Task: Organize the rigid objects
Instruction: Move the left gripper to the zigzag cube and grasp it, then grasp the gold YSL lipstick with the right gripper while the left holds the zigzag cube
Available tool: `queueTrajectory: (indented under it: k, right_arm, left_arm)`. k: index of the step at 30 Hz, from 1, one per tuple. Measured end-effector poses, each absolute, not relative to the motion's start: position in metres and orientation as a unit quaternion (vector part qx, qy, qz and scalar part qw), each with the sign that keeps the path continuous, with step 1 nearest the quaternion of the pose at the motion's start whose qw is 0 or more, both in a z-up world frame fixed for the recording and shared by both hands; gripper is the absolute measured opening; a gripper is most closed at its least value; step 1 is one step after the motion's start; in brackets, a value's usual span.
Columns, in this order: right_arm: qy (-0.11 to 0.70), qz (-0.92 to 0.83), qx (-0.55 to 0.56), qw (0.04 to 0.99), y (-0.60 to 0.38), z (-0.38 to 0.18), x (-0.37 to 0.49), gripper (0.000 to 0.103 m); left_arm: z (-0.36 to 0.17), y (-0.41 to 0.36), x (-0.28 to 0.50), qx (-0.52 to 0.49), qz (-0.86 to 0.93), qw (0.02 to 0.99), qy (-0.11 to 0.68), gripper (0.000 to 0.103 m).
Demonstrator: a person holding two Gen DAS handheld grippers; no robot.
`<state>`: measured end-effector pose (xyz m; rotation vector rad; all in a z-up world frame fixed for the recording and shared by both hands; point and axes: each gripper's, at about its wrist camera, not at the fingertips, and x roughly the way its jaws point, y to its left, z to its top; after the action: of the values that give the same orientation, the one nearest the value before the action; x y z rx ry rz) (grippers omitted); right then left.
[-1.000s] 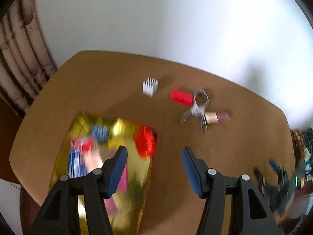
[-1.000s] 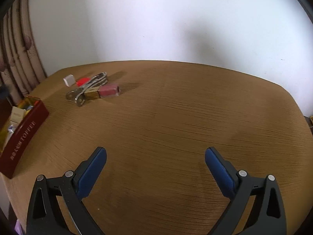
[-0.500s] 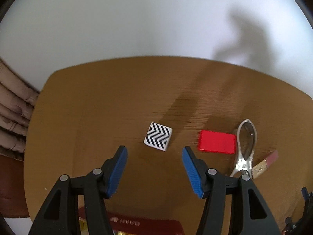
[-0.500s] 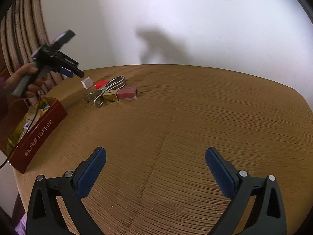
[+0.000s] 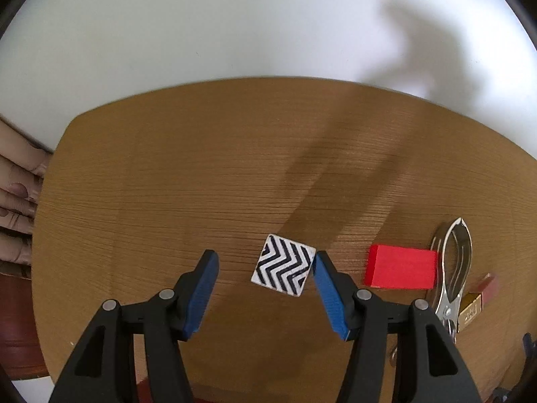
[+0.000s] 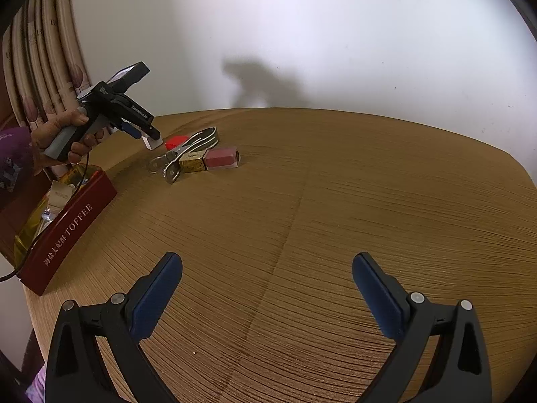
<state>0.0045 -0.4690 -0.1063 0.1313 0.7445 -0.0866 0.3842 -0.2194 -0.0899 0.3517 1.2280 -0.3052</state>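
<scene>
A small white cube with black zigzag lines (image 5: 284,268) lies on the wooden table (image 5: 201,174). My left gripper (image 5: 265,260) is open around it; the right fingertip touches the cube's corner, the left finger stands apart. The cube also shows in the right wrist view (image 6: 151,141) under the left gripper (image 6: 141,134). A red block (image 5: 401,271), a metal clamp (image 5: 451,268) and a gold and pink lipstick (image 5: 478,297) lie to the right. My right gripper (image 6: 266,268) is open and empty above bare table.
A dark red toffee box (image 6: 63,225) lined with gold foil holds several small items at the table's left edge. Curtains (image 6: 40,67) hang behind it. A white wall (image 6: 335,33) stands behind the table. A person's hand (image 6: 63,131) holds the left gripper.
My left gripper has left the toffee box and moved forward and down until its fingers stand around the zigzag cube. My right gripper has shifted only slightly and stays open.
</scene>
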Motion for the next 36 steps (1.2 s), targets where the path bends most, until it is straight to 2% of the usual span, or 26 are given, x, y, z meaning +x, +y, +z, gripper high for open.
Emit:
queueTrajectory:
  k: [3, 4, 5, 13, 19, 22, 27, 30, 33, 36]
  right_arm:
    - [0.365, -0.042, 0.064, 0.928, -0.470, -0.106, 0.006, 0.101]
    - [0.366, -0.043, 0.064, 0.928, -0.470, -0.106, 0.006, 0.101]
    - [0.366, -0.043, 0.064, 0.927, -0.471, -0.106, 0.006, 0.101]
    - [0.370, -0.046, 0.065, 0.926, -0.471, -0.106, 0.007, 0.101]
    - [0.366, -0.034, 0.073, 0.927, -0.473, -0.104, 0.005, 0.101]
    - [0.373, 0.043, 0.065, 0.924, -0.469, -0.100, 0.012, 0.101]
    - [0.361, 0.130, -0.094, 0.919, -0.442, -0.074, 0.055, 0.101]
    - [0.386, 0.181, -0.196, 0.883, -0.427, -0.071, 0.100, 0.100]
    - [0.423, 0.221, -0.251, 0.842, -0.417, -0.073, 0.144, 0.094]
    - [0.438, 0.229, -0.292, 0.819, -0.408, -0.079, 0.180, 0.093]
  left_arm:
    - [-0.096, -0.214, 0.389, 0.142, -0.142, 0.799, 0.566, 0.057]
    - [-0.097, -0.209, 0.390, 0.122, -0.147, 0.800, 0.569, 0.032]
    - [-0.100, -0.204, 0.391, 0.105, -0.148, 0.797, 0.576, 0.030]
    - [-0.086, -0.188, 0.360, 0.067, -0.129, 0.812, 0.565, 0.029]
    - [-0.031, -0.180, 0.272, 0.012, -0.187, 0.820, 0.541, 0.029]
    - [-0.009, -0.171, 0.205, 0.017, -0.212, 0.828, 0.519, 0.030]
    - [-0.007, -0.157, 0.122, 0.027, -0.224, 0.832, 0.506, 0.030]
    - [-0.020, -0.153, 0.086, -0.001, -0.226, 0.819, 0.527, 0.030]
    - [-0.031, -0.142, 0.049, -0.029, -0.220, 0.815, 0.535, 0.030]
    - [-0.035, -0.132, 0.031, -0.026, -0.199, 0.826, 0.527, 0.030]
